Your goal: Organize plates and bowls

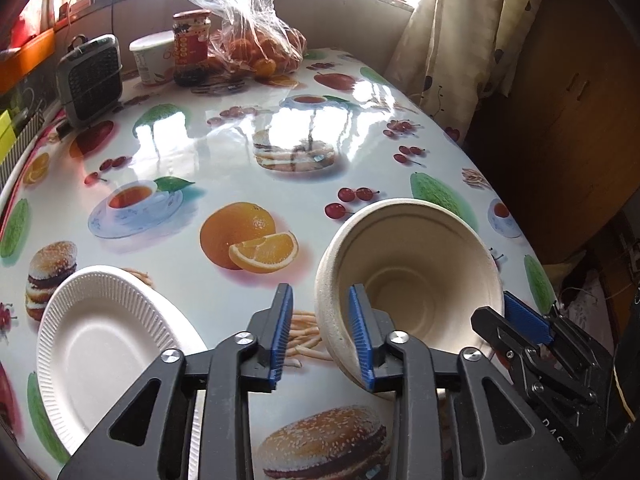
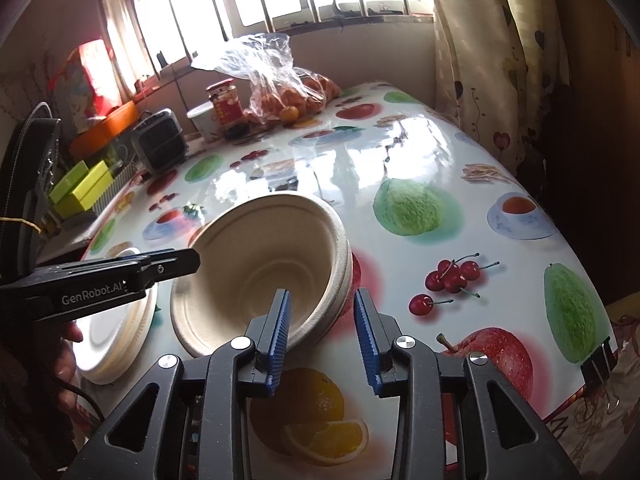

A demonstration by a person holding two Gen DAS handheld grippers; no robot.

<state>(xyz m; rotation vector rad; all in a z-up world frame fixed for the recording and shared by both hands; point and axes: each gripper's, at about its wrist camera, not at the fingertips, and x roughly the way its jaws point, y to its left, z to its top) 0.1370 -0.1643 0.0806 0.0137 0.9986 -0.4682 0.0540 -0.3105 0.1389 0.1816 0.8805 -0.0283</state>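
A beige pulp bowl (image 1: 412, 280) stood tipped on the table (image 1: 240, 152), its mouth turned toward the two grippers, and in the right wrist view a second rim showed at its right edge, so it seemed to be more than one bowl nested together. The left gripper (image 1: 320, 336) straddled the bowl's left wall: one blue pad sat inside the bowl and the other outside, with a clear gap between them, so the jaws stood narrowly apart and were not pressing on the wall. The right gripper (image 2: 320, 338) straddled the bowl's right wall in the same manner, its jaws likewise narrowly apart and not clamped. To the left of the bowl, near the table's near edge, lay a white paper plate (image 1: 108, 344) with a ribbed rim; from the right wrist view it looked like a small stack. At the far end of the table stood a red-labelled jar (image 1: 192, 48), a white tub (image 1: 154, 58), a clear bag of oranges (image 1: 256, 40) and a small grey heater (image 1: 90, 80).
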